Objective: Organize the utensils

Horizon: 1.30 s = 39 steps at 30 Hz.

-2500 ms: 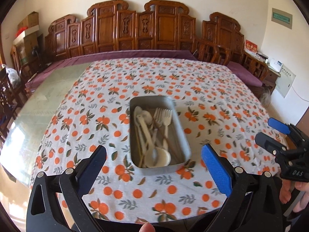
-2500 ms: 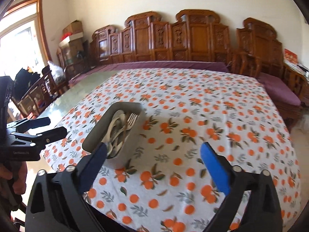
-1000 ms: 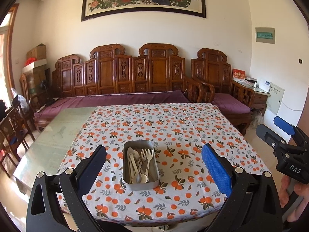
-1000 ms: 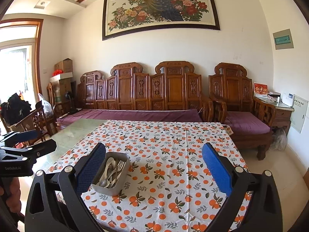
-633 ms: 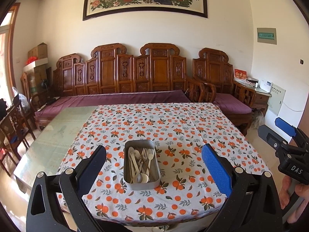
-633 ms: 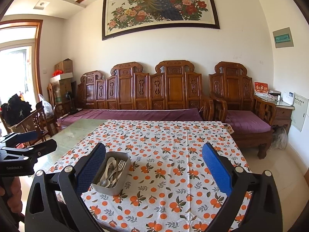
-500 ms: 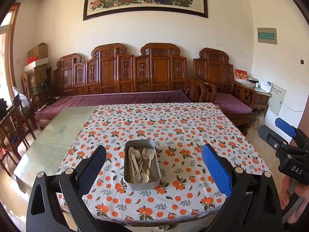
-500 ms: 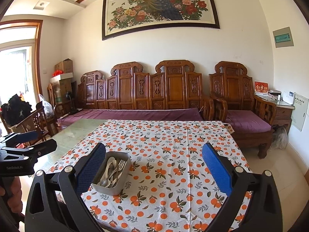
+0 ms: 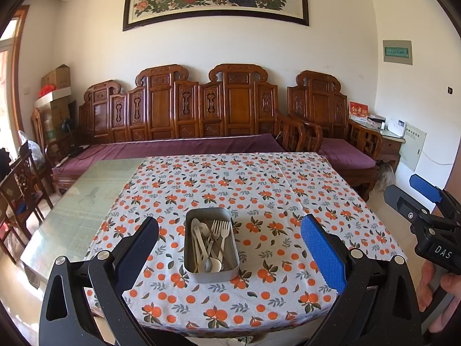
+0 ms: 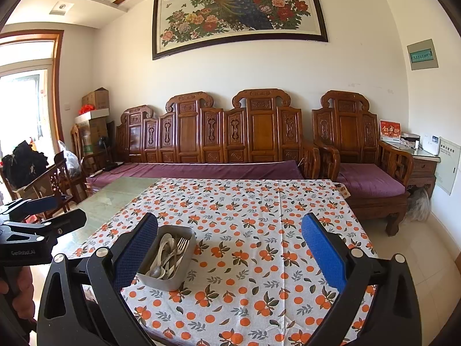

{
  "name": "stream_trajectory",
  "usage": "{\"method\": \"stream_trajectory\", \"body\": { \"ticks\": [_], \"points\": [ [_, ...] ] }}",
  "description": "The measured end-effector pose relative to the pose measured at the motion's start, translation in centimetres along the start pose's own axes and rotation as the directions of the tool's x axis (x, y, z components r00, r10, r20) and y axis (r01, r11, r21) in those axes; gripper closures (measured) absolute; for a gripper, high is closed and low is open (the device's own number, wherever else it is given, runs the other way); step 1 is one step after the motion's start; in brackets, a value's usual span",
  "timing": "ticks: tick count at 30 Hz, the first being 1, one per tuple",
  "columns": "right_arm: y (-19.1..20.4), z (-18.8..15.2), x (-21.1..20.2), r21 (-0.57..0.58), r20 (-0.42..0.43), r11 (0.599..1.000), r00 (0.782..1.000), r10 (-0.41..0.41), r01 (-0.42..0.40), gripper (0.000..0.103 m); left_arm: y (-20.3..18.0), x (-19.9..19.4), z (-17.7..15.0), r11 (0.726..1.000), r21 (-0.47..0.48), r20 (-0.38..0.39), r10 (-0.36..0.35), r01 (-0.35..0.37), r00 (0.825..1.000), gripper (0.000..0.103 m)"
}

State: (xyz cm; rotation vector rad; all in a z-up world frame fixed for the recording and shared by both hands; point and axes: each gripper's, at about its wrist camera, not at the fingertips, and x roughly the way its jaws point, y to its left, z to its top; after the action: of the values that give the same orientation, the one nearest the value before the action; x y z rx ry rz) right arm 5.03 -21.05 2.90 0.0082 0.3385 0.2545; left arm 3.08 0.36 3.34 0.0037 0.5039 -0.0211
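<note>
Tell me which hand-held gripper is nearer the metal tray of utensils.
Left, though only slightly. The tray sits centred between the left hand-held gripper fingers. The right hand-held gripper is off to the tray's right. Both are open, held back.

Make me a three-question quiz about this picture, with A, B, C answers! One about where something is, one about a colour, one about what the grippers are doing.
1. Where are the spoons and forks?
A. In the metal tray
B. Spread on the tablecloth
C. On the sofa

2. What colour are the sofa cushions?
A. Green
B. Purple
C. Yellow

3. How are the left gripper and right gripper?
A. Both shut on forks
B. One holds the tray
C. Both open and empty

Answers:
1 A, the cutlery lies heaped inside the tray.
2 B, the cushions under the carved backs are purple.
3 C, each gripper's pads stand wide apart with nothing between.
</note>
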Motion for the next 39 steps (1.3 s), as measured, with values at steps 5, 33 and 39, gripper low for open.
{"method": "stream_trajectory", "body": {
  "ticks": [5, 33, 39],
  "points": [
    [0.09, -0.11, 0.04, 0.001, -0.001, 1.0, 1.0, 0.001, -0.001, 0.002, -0.16, -0.09, -0.02, 1.0, 0.0, 0.002, -0.003, 0.003, 1.0, 0.008],
    [0.12, -0.21, 0.14, 0.003, -0.003, 1.0, 1.0, 0.001, -0.001, 0.002, -0.36, -0.12, -0.01, 1.0, -0.003, 0.008, -0.004, 0.004, 1.0, 0.008],
    [0.11, -0.19, 0.14, 0.004, -0.003, 1.0, 1.0, 0.001, -0.001, 0.002, -0.33, -0.07, -0.01, 1.0, -0.001, 0.009, -0.004, 0.004, 1.0, 0.008]
  ]
}}
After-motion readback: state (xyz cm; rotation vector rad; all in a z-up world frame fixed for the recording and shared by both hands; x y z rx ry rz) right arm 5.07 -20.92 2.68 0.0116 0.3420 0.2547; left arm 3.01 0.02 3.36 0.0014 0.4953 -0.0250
